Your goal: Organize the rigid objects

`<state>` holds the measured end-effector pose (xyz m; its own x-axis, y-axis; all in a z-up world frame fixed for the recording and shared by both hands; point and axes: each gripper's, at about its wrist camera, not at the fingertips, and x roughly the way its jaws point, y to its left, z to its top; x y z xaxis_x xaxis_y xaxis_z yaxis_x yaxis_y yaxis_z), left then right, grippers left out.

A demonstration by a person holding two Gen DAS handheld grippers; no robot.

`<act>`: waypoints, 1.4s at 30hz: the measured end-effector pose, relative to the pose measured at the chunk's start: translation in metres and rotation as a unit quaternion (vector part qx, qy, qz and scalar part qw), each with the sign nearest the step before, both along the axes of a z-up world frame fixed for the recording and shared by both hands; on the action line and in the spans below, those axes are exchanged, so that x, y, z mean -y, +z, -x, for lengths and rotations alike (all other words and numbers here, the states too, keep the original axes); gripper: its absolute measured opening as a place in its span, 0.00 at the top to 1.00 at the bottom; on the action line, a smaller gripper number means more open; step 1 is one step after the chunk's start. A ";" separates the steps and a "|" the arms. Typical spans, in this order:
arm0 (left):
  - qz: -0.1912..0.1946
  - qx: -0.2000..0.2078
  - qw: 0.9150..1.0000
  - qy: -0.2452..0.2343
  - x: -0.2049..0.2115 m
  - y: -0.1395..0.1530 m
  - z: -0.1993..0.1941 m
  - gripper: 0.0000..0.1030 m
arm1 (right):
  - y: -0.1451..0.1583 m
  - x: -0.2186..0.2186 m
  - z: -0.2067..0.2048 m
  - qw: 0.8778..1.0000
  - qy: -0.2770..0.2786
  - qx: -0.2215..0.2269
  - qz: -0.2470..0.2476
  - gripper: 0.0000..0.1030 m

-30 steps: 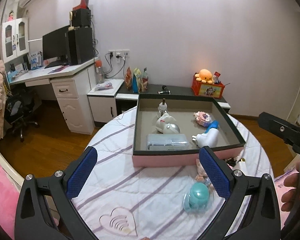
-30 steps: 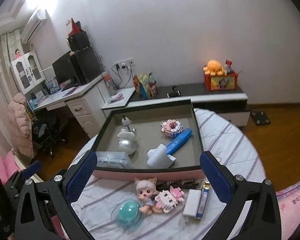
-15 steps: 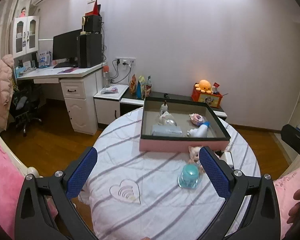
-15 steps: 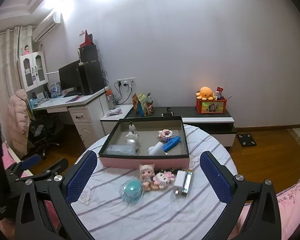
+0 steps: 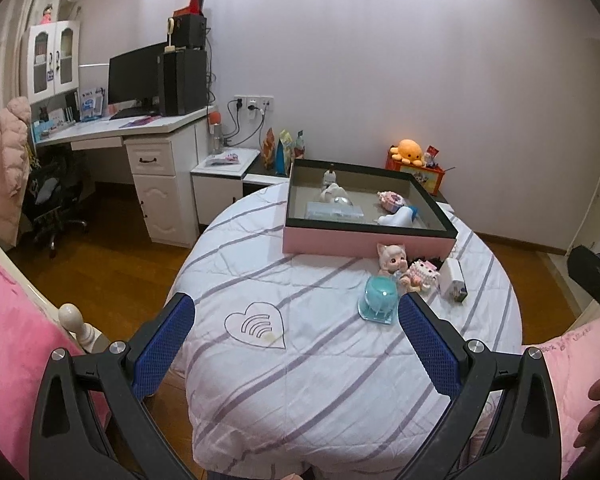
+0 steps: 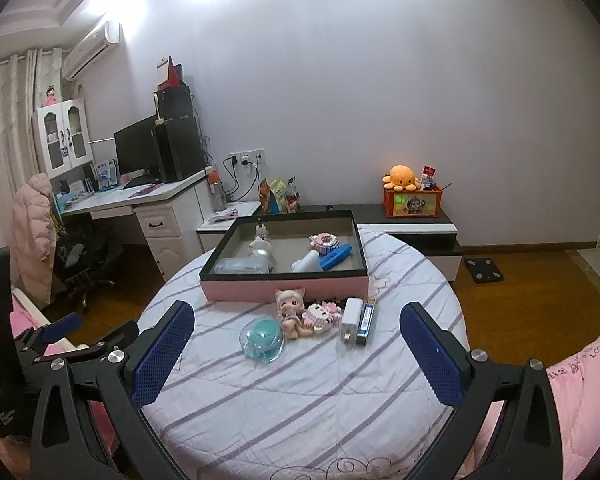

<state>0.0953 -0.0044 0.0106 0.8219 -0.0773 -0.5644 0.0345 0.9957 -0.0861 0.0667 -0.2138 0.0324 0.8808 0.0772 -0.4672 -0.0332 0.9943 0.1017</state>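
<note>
A: Teal dome toy [image 6: 262, 338] sits on the table [image 6: 300, 400], near side of the pink box [image 6: 284, 290], just left of the doll [image 6: 291, 312]. I judge it light, stiff, and slick on the clear rim.

B: Where do I take hold?

A: Across the teal cap, not the rim. Left gripper [image 5: 296, 340] and right gripper [image 6: 296, 344] both hang back, fingers spread wide, grasping nothing.

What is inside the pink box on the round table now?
Inside the pink box lie a clear plastic case, a white bottle, a pink block toy and a blue tube. The near wall hides the floor just behind it.
</note>
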 end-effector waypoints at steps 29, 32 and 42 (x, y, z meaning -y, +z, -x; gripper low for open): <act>0.002 0.003 1.000 -0.004 0.003 0.005 0.003 0.00 | -0.013 0.002 -0.005 1.000 0.002 -0.024 -0.002 0.00; 0.003 -0.003 1.000 -0.007 0.004 0.000 -0.001 0.00 | -0.018 0.005 -0.011 0.999 -0.001 -0.033 0.001 0.00; 0.005 -0.045 0.998 -0.049 0.039 -0.039 -0.039 0.00 | -0.063 0.045 -0.052 0.994 -0.042 -0.099 0.007 0.00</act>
